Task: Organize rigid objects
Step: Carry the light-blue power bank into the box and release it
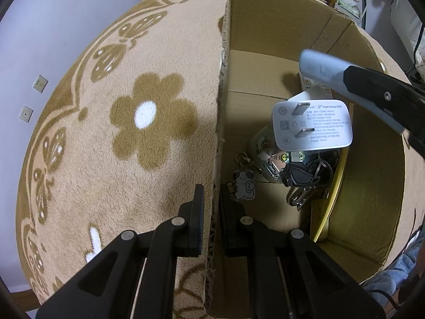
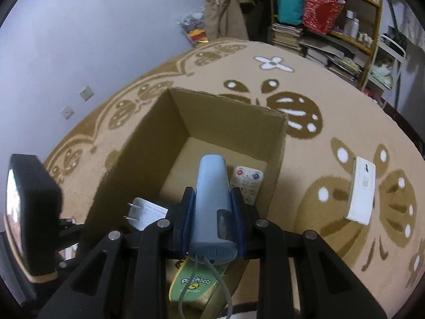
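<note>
Blue tube over the box
Right tongs [image 2: 211, 216] squeeze the blue tube [image 2: 212, 202]; left tongs [image 1: 212, 204] pinch the box wall [image 1: 217, 122].

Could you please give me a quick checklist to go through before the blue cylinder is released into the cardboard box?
1. Right gripper clamped on the blue cylinder: ok.
2. Cylinder over the cardboard box opening, not the rug: ok.
3. Left gripper pinching the box wall to steady it: ok.
4. Bare box floor free beyond the white charger: ok.
5. Cylinder's grey cord clear of the gripper: cannot tell.
6. White flat device on the rug boxed: not ok.
</note>
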